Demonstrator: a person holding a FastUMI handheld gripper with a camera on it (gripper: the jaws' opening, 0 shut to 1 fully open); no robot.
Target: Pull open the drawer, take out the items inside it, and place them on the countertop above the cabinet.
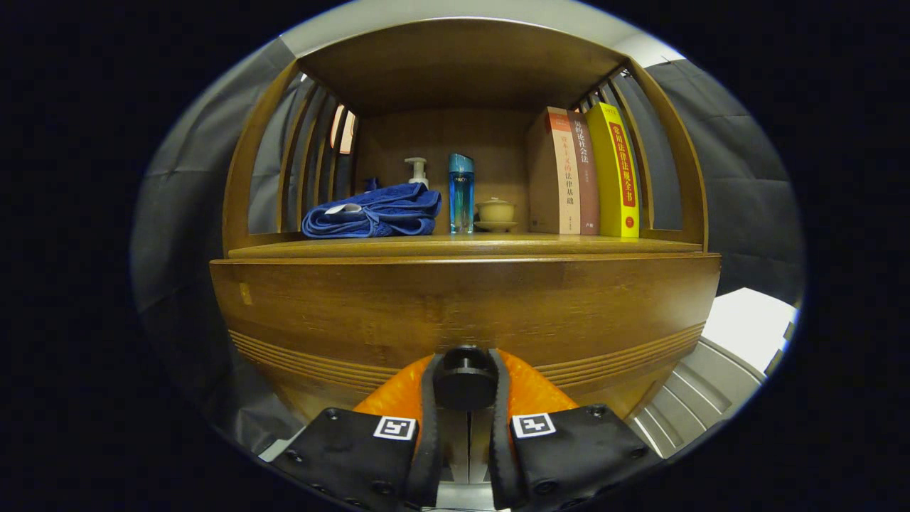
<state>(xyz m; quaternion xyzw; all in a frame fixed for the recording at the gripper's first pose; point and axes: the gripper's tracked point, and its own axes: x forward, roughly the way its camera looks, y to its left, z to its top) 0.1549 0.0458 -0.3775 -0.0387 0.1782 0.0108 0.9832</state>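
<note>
Drawer front (462,306) spans the wooden cabinet directly ahead of the jaws, a broad panel with grooved lines along its lower edge. A dark round knob (466,377) projects from the panel's lower middle. The gripper (466,387) is positioned at this knob: its two fingers stand one on each side of it, drawn in close, and both appear to press against the knob's sides. The knob therefore lies between the jaws, at their tips. No gap is visible between the drawer front and the cabinet frame above it; whether the drawer is pulled out at all cannot be told from this angle.

Above the drawer front runs the cabinet's top surface (462,247), which serves as the table. It sits inside an open shelf niche with slatted wooden sides. On it, from one side to the other:

- a folded blue towel (373,212);
- a pump bottle (417,171), set behind the towel;
- a tall blue bottle (461,193), upright;
- a small lidded cup (495,213) on a saucer;
- three upright books (586,174), touching one another, the outermost one yellow.

All these items lie well beyond the jaws.
</note>
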